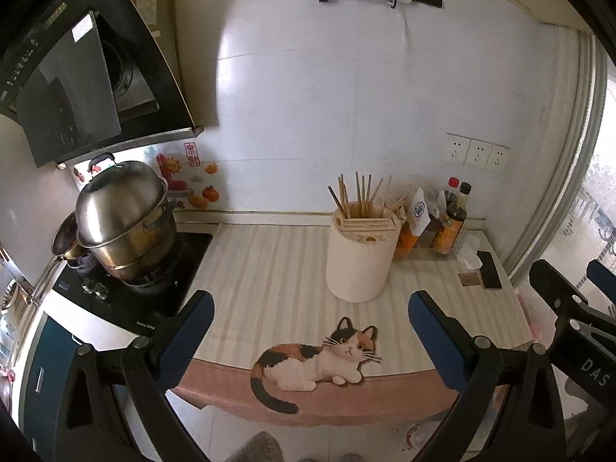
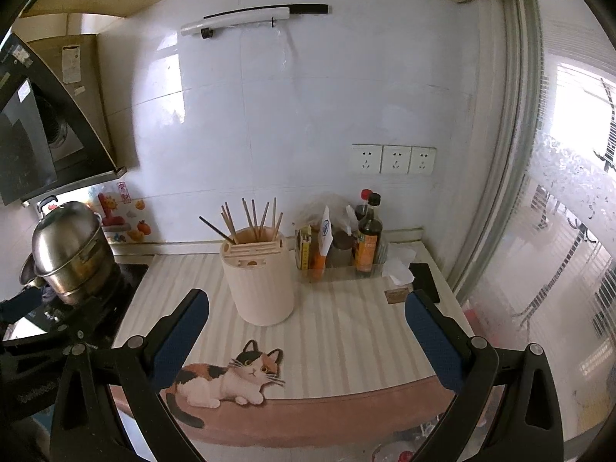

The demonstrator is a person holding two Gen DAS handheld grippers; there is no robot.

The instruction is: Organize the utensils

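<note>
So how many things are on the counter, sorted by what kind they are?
Utensil holder: 1
Dark sauce bottles: 2
Black phone: 1
Steel pot: 1
Cat picture: 1
Chopsticks: too bunched to count
Total without chopsticks: 6

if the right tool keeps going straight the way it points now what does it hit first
Most likely the cream utensil holder full of chopsticks, which stands just left of centre between the open jaws of the right tool. Depth is hard to judge; it might pass right of it towards the condiment bottles.
</note>
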